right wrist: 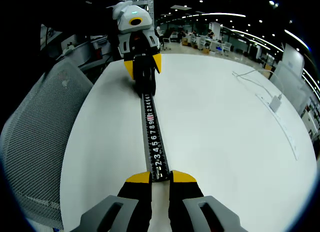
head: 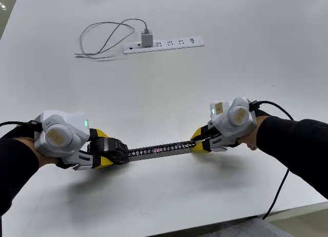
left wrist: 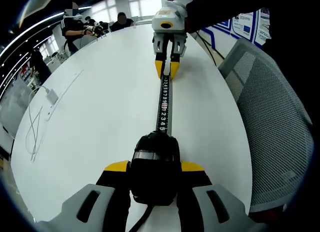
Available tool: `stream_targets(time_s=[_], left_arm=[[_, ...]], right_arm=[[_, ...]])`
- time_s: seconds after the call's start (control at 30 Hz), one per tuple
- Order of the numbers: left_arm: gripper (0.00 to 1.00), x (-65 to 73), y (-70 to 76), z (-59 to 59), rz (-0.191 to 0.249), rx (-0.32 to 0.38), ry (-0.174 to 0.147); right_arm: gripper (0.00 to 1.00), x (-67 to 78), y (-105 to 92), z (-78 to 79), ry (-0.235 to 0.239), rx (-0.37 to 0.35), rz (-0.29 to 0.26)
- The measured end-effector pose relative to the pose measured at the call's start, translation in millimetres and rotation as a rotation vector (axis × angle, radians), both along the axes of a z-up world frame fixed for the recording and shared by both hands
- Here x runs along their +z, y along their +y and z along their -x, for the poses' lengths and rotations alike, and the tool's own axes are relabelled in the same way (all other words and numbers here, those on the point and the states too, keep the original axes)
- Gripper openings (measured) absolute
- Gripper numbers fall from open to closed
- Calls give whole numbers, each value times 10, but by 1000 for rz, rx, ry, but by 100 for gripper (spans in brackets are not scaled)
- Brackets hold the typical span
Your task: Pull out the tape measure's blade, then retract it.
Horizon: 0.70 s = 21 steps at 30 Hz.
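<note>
A black tape measure case sits between the yellow-tipped fingers of my left gripper, which is shut on it. Its dark blade, printed with white numbers, stretches just above the white table to my right gripper. That gripper is shut on the blade's end. In the right gripper view the left gripper with the case is at the far end; in the left gripper view the right gripper is at the far end.
A white power strip with a plugged charger and looped cable lies at the table's far side. A grey mesh chair stands at the table's near edge. People sit at the table's far end.
</note>
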<state>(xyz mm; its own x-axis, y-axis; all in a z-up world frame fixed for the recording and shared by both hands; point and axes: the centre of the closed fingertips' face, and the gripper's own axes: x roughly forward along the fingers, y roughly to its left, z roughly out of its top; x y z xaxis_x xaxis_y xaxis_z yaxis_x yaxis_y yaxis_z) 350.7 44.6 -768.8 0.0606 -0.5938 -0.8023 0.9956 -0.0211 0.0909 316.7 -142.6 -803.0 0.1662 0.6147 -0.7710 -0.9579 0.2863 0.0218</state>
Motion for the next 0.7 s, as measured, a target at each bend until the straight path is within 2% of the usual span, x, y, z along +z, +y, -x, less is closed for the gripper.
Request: stream_targets(time_s=[0.7], left_arm=[[30,-2,11,-7,-3,7,-3]], right_arm=[[8,9,-174,14,5,-5,25]])
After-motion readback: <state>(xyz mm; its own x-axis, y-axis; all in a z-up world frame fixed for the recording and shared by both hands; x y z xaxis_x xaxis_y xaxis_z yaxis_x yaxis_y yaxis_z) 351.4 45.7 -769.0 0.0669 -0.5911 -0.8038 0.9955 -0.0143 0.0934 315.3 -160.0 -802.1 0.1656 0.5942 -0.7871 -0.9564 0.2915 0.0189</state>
